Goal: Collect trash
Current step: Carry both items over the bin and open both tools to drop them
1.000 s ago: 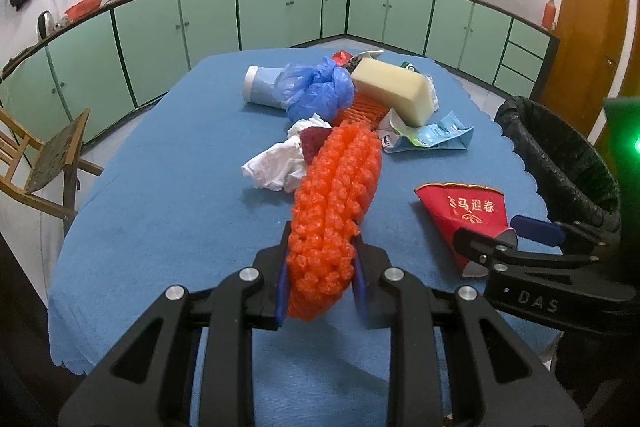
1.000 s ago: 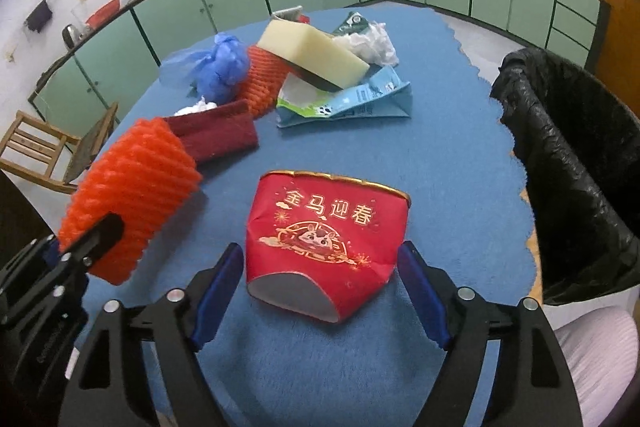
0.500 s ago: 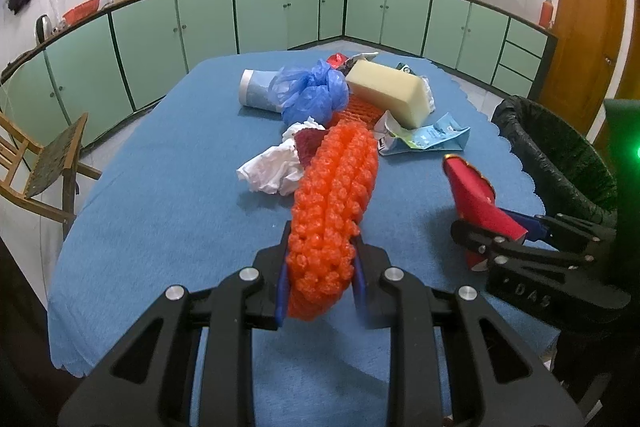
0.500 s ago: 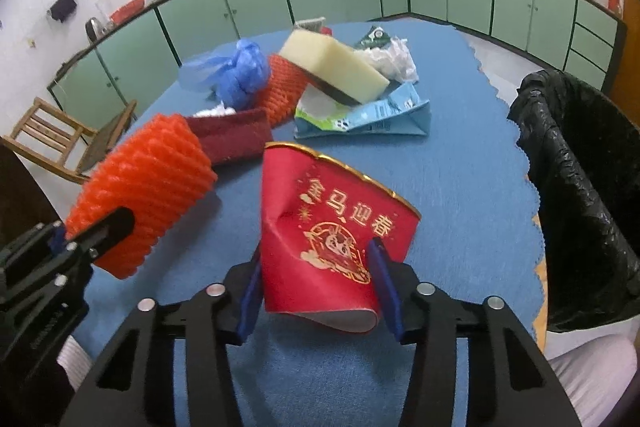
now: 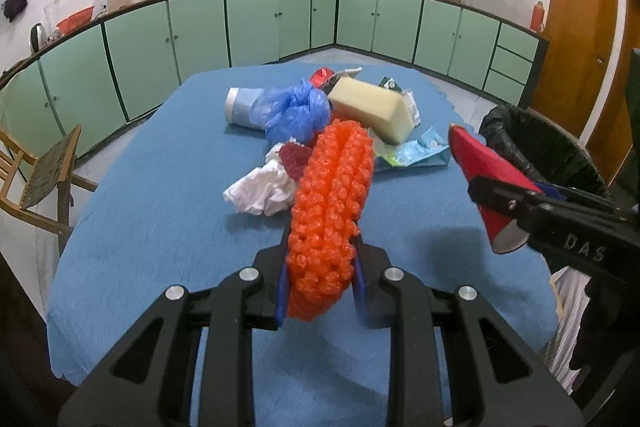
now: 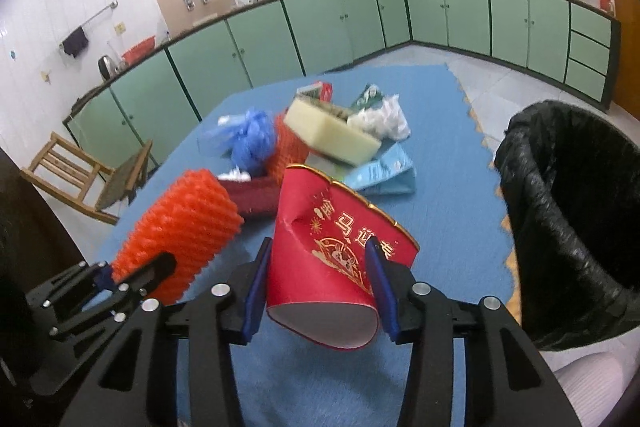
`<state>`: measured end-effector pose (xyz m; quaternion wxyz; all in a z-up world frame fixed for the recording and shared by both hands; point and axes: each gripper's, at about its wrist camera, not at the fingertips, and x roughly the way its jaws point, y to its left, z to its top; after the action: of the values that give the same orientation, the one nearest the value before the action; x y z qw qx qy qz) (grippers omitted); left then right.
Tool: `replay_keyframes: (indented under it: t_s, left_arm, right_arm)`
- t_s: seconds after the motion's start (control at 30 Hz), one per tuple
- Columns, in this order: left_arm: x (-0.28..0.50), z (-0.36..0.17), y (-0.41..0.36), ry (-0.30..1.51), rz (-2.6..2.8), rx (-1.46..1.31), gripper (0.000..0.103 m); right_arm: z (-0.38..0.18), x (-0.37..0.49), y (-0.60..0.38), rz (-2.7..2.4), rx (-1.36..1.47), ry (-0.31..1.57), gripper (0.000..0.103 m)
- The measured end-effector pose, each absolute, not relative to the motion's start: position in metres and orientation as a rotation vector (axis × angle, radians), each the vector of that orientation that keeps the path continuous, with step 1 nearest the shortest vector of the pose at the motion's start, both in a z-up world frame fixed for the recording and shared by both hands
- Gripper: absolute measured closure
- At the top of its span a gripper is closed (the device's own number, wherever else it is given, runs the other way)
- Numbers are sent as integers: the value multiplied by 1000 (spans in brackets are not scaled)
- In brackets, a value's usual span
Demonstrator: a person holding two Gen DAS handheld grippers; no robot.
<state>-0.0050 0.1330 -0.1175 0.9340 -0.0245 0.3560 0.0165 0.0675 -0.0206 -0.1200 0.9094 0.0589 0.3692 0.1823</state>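
Orange foam netting (image 5: pixel 330 215) sits clamped between the blue pads of our left gripper (image 5: pixel 320 283), which is clenched tight around its near end; the far end of the netting reaches toward the heap of rubbish in the middle of the table (image 5: pixel 160 211). From the right wrist view we see the same netting (image 6: pixel 180 231) held up at the lower left, clear of the blue cloth.

Our right gripper (image 6: pixel 318 287) grasps a red paper cup (image 6: pixel 332 251) with gold lettering, its pads pressing on both sides so that the cup wall is dented. The cup is off the table, tilted with its open mouth pointing away from us. In the left wrist view the cup (image 5: pixel 480 167) shows at the right, just in front of the bin.

Beside the table's right edge stands a bin lined with a black bag (image 6: pixel 576 219), its mouth open and close to the cup.

Still lying on the table we count a pale yellow sponge block (image 5: pixel 374 107), a crumpled blue plastic bag (image 5: pixel 296 111), a roll of light blue bags (image 5: pixel 242 105) behind it, a white tissue wad (image 5: pixel 260 191), a dark red pad (image 5: pixel 294 161) and a flattened light blue carton (image 5: pixel 416 153). A wooden chair (image 5: pixel 36 175) stands off to the left.
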Motion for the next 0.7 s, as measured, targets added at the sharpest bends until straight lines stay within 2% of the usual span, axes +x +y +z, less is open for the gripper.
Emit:
replay_keyframes:
  t_s: [0.43, 0.7]
  left_arm:
    - [22, -75, 89, 628, -85, -42, 80]
    - [71, -60, 22, 589, -216, -39, 80]
  right_arm:
    - [-64, 74, -77, 318, 174, 626, 57]
    - [-41, 83, -150, 196, 170, 555, 57]
